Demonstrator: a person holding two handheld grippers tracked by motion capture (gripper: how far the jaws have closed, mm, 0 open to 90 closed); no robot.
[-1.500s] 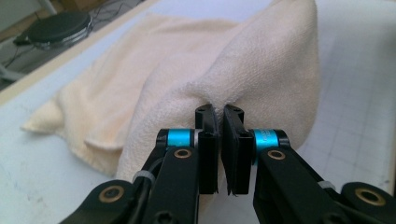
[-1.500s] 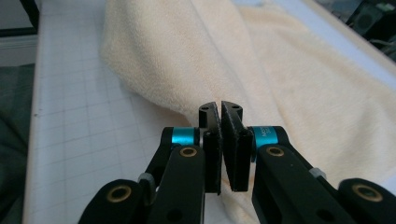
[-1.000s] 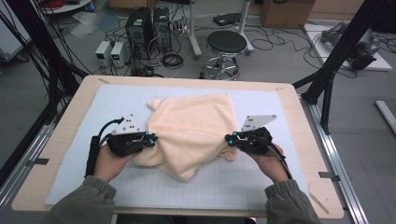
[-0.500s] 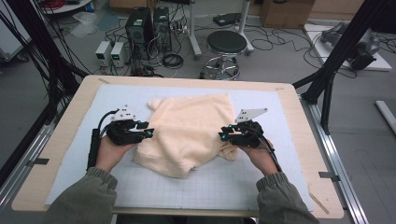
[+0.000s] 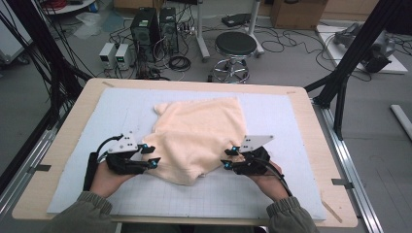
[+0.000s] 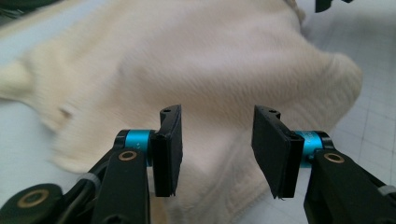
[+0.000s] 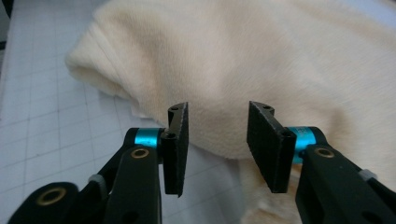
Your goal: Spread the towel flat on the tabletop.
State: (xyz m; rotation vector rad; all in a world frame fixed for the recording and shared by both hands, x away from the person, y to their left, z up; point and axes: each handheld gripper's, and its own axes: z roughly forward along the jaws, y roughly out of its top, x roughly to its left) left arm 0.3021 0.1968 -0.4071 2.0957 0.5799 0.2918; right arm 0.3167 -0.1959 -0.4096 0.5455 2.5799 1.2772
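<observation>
A cream fleece cloth (image 5: 199, 136) lies bunched in the middle of the gridded mat (image 5: 291, 126). My left gripper (image 5: 148, 156) rests low at the cloth's near left edge. In the left gripper view its jaws (image 6: 217, 149) stand apart and have just been opening; the cloth (image 6: 187, 60) lies beyond and under the gap, with no pad pressing on it. My right gripper (image 5: 227, 159) sits at the cloth's near right edge. Its jaws (image 7: 217, 144) have likewise just been opening, and the cloth (image 7: 280, 60) lies loose behind them.
The mat covers a wooden table (image 5: 311, 111). Black frame posts (image 5: 354, 53) stand at both sides. A stool (image 5: 235, 46) and computer boxes (image 5: 155, 29) with cables are on the floor beyond the far edge. Bare mat lies left, right and near of the cloth.
Both grippers were shut on the cloth's side edges; now both stand open and the cloth has dropped onto the mat. The hands have sunk and drawn toward the near edge.
</observation>
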